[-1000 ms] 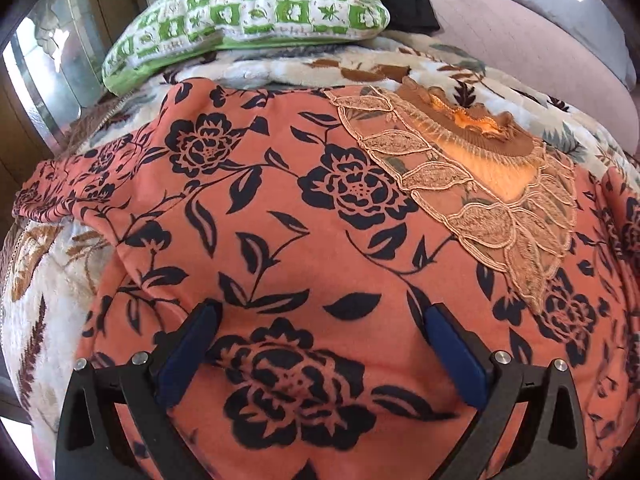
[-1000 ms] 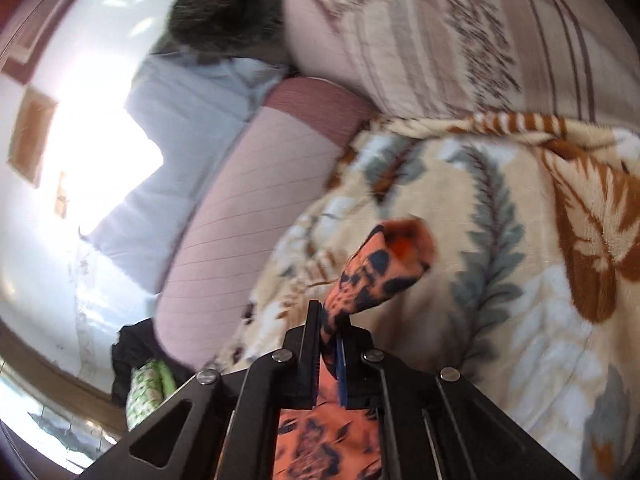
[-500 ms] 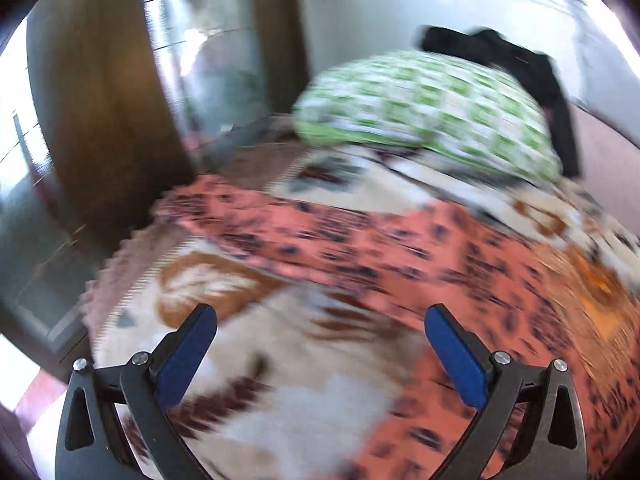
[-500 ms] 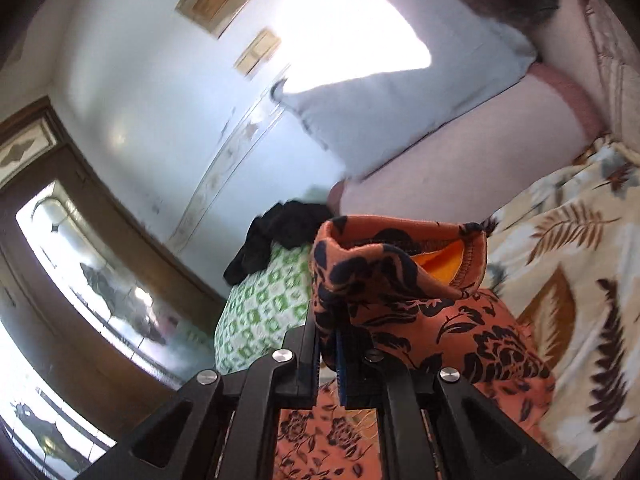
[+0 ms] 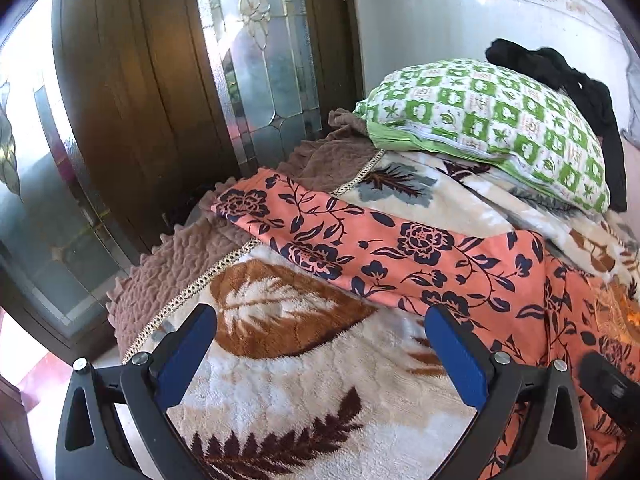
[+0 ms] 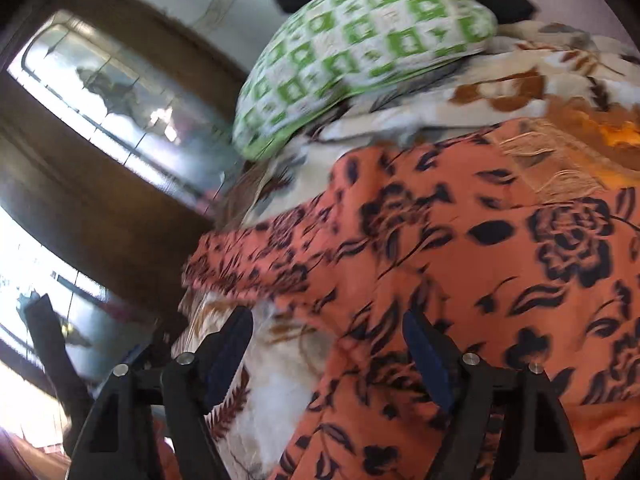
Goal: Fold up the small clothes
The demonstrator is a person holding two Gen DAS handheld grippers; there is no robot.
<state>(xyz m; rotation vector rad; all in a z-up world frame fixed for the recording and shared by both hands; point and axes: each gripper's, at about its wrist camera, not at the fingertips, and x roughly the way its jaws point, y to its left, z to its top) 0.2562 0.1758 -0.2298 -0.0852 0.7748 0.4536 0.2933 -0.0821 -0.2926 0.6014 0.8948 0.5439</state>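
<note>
Orange floral garment lies on the blanket; both hand-held grippers released, jaws just opened.

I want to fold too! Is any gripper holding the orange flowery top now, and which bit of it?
Nothing is held. The right gripper has just been opening, with no cloth pinched between its pads. The left gripper is open over the blanket, beside the orange top.

A green-and-white checked pillow lies at the far end of the bed, on a cream plush blanket printed with brown and grey leaves. A black cloth drapes behind the pillow. A brown quilted cover shows at the bed's left edge, beside a dark wooden door with leaded glass panels.
</note>
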